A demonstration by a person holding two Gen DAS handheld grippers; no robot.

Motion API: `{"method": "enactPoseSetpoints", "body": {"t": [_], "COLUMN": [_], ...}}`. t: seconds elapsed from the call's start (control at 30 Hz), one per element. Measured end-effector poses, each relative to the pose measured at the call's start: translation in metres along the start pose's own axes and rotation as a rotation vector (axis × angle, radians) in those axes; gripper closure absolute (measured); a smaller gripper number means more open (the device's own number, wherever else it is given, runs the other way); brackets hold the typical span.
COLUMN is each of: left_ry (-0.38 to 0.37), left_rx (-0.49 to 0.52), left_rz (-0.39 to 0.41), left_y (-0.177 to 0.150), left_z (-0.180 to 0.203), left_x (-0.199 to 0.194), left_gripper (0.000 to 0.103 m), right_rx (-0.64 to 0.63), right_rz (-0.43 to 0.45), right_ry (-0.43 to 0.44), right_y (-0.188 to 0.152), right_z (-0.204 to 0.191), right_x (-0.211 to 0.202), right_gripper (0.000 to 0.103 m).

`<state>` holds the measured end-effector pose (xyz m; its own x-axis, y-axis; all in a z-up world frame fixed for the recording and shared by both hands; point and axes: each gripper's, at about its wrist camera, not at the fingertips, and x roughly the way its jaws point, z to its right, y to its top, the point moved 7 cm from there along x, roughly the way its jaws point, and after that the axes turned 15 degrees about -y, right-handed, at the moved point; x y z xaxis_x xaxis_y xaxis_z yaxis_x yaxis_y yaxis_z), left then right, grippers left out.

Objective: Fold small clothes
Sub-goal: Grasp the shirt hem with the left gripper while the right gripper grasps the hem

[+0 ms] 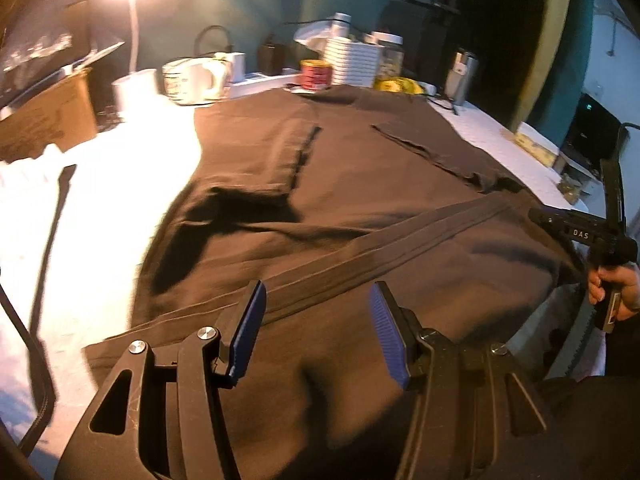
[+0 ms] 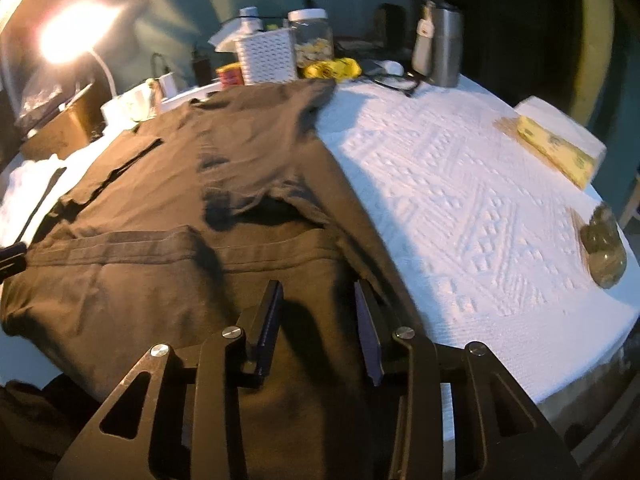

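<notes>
- Brown garment [image 2: 208, 184]: spread flat on the worktop [image 2: 440, 184], long axis running from near edge to far edge; waistband across the near part.
- Left gripper [image 1: 318, 326] and right gripper [image 2: 318, 328]: both over the near hem, jaws apart, nothing clamped.
- Right gripper is nearer the garment's right edge.

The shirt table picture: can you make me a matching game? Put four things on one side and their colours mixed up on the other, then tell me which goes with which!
Things:
1. shirt
2. tablecloth
3. tin can
4. basket

Colours:
A. white with slots
B. red
C. dark brown
D. white with a bumpy pattern

Pairs: 1-C, 2-D, 3-B, 4-A
</notes>
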<state>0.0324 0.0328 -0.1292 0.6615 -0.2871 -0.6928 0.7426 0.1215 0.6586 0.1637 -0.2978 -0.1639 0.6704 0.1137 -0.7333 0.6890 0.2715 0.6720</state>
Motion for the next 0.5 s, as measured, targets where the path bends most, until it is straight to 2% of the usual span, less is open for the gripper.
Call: {"method": "enactPoseSetpoints", "body": {"t": [0.2,0.23,0.3,0.43,0.5], "left_ry": [0.087,0.104,0.129,0.158,0.175], "left_rx": [-0.048,-0.060,-0.084,-0.124,-0.129], "left_rz": [0.016,0.022,0.033,0.041,0.041], "left_y": [-0.010,-0.012,-0.017,-0.028,-0.031], "left_z": [-0.037,-0.045,-0.058,-0.077,-0.082], "left_x": [-0.025,-0.030,-0.038,-0.047,-0.051], "left_gripper": [0.049,0.049,0.049,0.049,0.049], "right_rx": [-0.020,-0.025,-0.036,-0.046,-0.031], "right_rz": [0.016,0.019,0.018,0.017,0.025], "right_ry": [-0.028,-0.031,-0.034,-0.039,-0.032], "right_y": [0.004,0.004,0.004,0.003,0.001], "right_z": [-0.010,-0.012,-0.017,-0.021,-0.021], "right_x": [0.004,0.004,0.003,0.000,-0.004], "right_gripper": [0.065,0.075,0.084,0.094,0.096]}}
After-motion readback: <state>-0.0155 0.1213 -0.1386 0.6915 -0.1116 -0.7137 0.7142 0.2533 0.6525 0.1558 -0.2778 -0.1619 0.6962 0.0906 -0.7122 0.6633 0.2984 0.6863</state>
